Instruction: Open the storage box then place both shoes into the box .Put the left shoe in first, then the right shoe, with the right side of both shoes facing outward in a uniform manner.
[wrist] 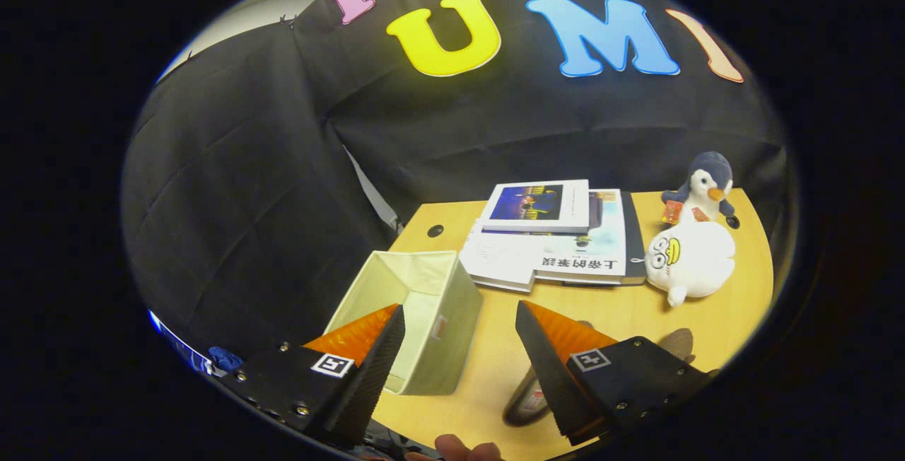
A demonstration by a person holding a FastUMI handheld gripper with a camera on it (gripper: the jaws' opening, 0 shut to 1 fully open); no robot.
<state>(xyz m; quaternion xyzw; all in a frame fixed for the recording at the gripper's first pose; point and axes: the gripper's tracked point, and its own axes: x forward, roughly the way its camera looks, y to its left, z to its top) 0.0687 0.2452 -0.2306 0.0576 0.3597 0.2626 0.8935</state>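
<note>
Wooden table (735,319): storage box (413,305) stands open to receive shoes; gripper (459,337) spread wide, empty, shoe (527,397) beneath right finger.

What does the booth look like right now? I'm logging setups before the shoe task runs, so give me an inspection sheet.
Surface: wooden table, with round holes near its far edge.
Job's things: fabric storage box open, nothing seen inside; one shoe partly hidden under the right finger.
Clutter: stack of books beyond the fingers; penguin plush and white plush beside the books.
Grippers: gripper open, holding nothing, left finger over the box.
Cables: nothing seen.
Surroundings: black cloth wall; fingertips of a hand below the gripper.
</note>
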